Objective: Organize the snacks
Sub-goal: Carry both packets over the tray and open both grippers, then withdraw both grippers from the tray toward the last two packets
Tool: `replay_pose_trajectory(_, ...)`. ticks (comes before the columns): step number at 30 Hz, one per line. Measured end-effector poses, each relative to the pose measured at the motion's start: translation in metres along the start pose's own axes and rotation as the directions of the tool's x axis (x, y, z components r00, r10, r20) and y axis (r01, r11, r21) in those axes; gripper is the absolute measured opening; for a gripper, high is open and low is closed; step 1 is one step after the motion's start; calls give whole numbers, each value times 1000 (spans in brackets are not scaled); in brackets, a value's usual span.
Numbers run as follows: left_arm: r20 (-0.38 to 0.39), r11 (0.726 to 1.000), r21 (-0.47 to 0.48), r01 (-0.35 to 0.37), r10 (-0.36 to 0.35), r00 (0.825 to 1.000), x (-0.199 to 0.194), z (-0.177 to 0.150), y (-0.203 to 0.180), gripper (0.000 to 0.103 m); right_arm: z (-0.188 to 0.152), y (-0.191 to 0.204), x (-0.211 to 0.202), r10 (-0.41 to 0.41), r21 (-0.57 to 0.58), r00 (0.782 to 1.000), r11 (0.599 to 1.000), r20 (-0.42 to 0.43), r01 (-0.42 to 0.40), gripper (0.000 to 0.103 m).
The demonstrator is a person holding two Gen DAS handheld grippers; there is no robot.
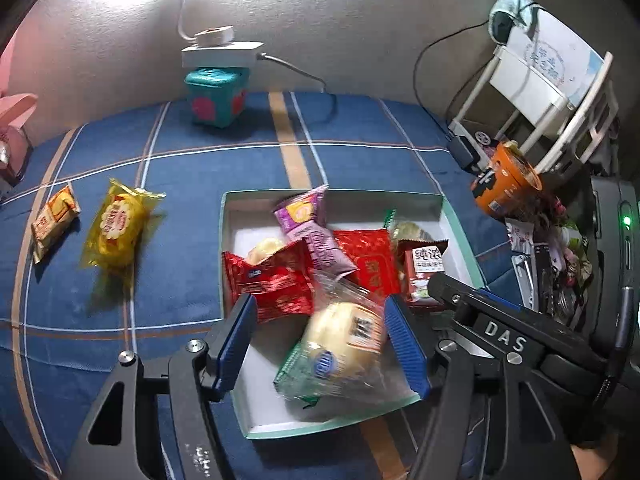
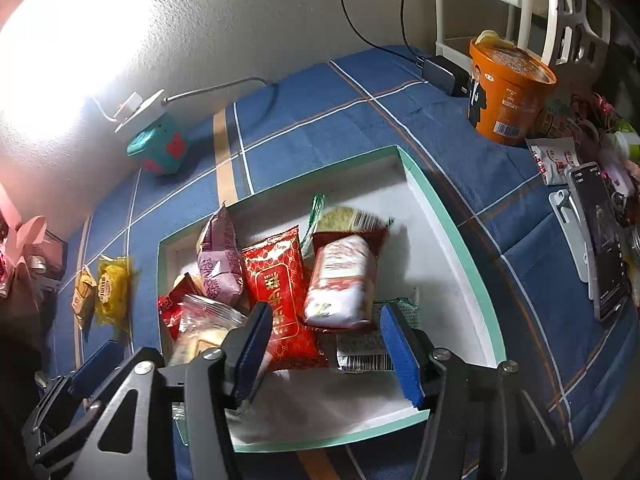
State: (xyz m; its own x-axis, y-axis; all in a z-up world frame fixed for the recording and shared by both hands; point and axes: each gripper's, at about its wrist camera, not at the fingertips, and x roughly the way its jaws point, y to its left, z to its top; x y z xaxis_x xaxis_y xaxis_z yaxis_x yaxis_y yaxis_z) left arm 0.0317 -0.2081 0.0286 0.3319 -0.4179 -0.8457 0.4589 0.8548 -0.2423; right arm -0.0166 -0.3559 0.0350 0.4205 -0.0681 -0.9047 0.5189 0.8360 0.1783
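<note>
A: Where's the left gripper (image 1: pixel 320 336) rn?

B: Over the near end of the white box (image 1: pixel 236 204) w/ the teal rim. Jaws spread — a clear-wrapped bun (image 1: pixel 344 340) sits between them, blurred. Can't tell if a pad touches the wrapper, but neither presses on it.

A: And the right gripper (image 2: pixel 324 344)?

B: Also parted, over the same box. Under the gap: a red foil pack (image 2: pixel 280 292) w/ gold print, and the end of a wrapper w/ a barcode (image 2: pixel 362 354). Nothing pinched.

A: What's in the box already?

B: A pile — purple pack (image 1: pixel 308 224), two red foil ones, a brown-red biscuit pack (image 1: pixel 424 272), and a green-edged one at the back, partly hidden.

A: Anything outside the box?

B: Two. A yellow-wrapped cake (image 1: pixel 118 228) and just beside it a small orange packet (image 1: pixel 54 218), both on the blue plaid cloth (image 1: pixel 360 152), well to the box's left in the left view.

A: Other stuff?

B: Orange noodle cup (image 2: pixel 510 96) near the white rack, teal cube box (image 1: pixel 216 96) by the wall w/ a white power strip on top, a phone (image 2: pixel 600 240) at the right edge.
</note>
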Motion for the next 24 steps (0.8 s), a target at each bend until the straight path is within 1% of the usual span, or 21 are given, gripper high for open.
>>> replay_pose_trajectory(2,-6,1000,-24,-16,16,1000,0,0,6,69,0,1,1,0,-4,1000,1000,-5,0,66)
replay_pose_trajectory(4,-13,997,-49,-54,53,998,1,1,13,73,0,3,2,-2,-12,1000,1000,-12,2,69)
replay_pose_trajectory(6,-23,993,-71,-93,91,996,1,1,21,80,-1,4,4,-5,-19,1000,1000,-18,5,77)
replay_pose_trajectory(8,-33,989,-85,-121,118,992,2,0,27,82,-1,6,4,-3,-29,1000,1000,-19,3,78)
replay_pose_trajectory(11,-50,981,-107,-160,156,987,5,-1,37,82,-1,9,5,-6,-46,1000,999,-20,5,81)
replay_pose_trajectory(18,-85,956,-165,-241,230,970,8,-3,59,83,-2,15,4,-13,-71,1000,997,-18,11,81)
replay_pose_trajectory(24,-96,943,-215,-256,240,966,6,-1,74,83,-2,21,3,-11,-91,1000,996,-17,9,81)
